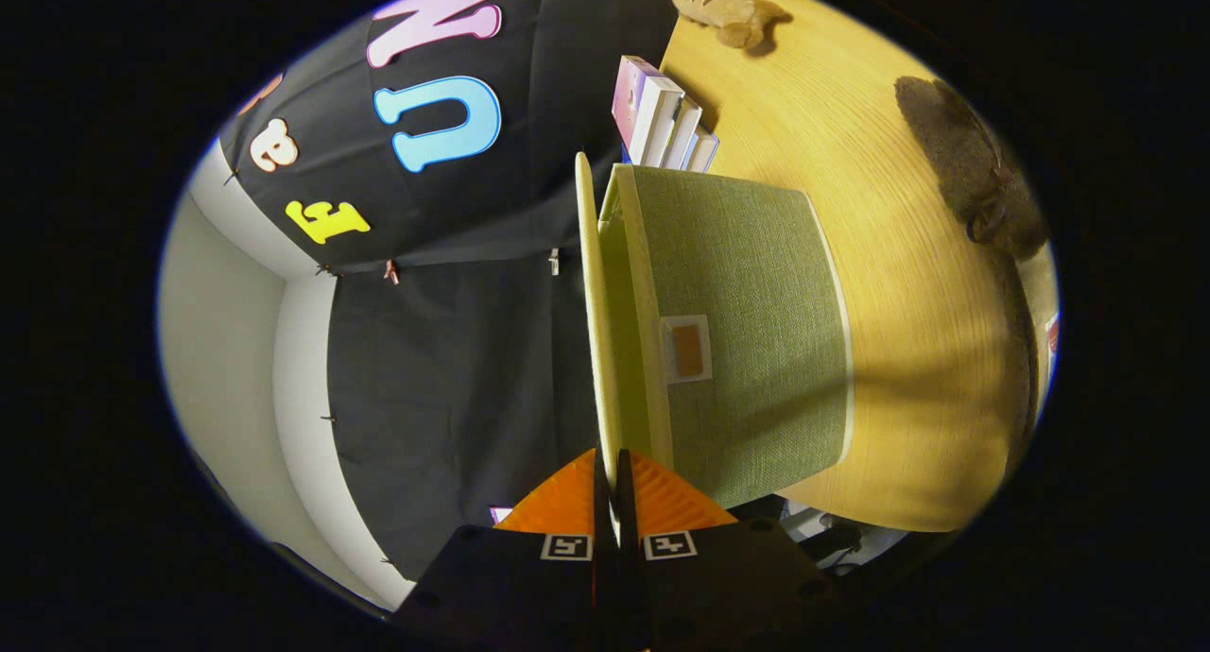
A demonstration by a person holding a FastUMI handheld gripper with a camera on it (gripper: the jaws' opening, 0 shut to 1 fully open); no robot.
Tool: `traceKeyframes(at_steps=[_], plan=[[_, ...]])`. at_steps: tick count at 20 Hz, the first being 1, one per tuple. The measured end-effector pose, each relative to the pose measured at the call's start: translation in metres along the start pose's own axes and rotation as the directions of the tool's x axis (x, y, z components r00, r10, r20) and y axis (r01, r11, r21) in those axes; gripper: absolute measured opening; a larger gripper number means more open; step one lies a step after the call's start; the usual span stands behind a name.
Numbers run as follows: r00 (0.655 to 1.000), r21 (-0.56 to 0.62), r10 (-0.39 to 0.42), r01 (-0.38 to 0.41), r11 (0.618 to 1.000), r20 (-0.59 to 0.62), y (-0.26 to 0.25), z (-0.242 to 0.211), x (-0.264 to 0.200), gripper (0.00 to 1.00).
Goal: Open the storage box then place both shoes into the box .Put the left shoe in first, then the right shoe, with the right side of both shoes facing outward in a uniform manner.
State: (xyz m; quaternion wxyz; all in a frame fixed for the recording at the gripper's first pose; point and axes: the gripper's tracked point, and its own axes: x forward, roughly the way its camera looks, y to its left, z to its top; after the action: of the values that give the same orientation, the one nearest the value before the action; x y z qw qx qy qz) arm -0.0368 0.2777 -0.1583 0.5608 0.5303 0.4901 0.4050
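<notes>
The view is rolled on its side, so the wooden table (926, 368) runs up the right. A green fabric storage box (756, 283) stands on it just ahead of my fingers, with a small label patch (687, 350) on its facing wall. Its pale lid (588, 293) is seen edge-on, lifted slightly off the box rim. My gripper (610, 461) is shut on the near edge of that lid, both fingers pressing it. A dark brown shoe (978, 184) lies on the table beyond the box.
Several books (662, 123) stand upright against the far side of the box. A tan soft object (723, 9) lies farther back on the table. The black cloth wall (454, 350) hangs behind the lid side.
</notes>
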Motion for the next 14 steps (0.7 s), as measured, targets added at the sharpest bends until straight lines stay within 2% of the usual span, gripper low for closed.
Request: traceKeyframes(at_steps=[2,5,7,11,14], plan=[[1.0,-0.007,-0.027,0.027,1.0,0.004,0.012,0.002,0.004,0.05],[0.998,-0.094,-0.055,0.053,0.994,-0.015,0.046,0.0,0.013,0.05],[0.998,-0.152,-0.047,0.041,0.987,-0.034,0.08,0.0,0.026,0.05],[0.994,-0.285,-0.081,0.059,0.957,-0.068,0.134,-0.007,0.068,0.05],[0.987,-0.334,-0.126,0.087,0.939,-0.099,0.163,-0.019,0.11,0.05]])
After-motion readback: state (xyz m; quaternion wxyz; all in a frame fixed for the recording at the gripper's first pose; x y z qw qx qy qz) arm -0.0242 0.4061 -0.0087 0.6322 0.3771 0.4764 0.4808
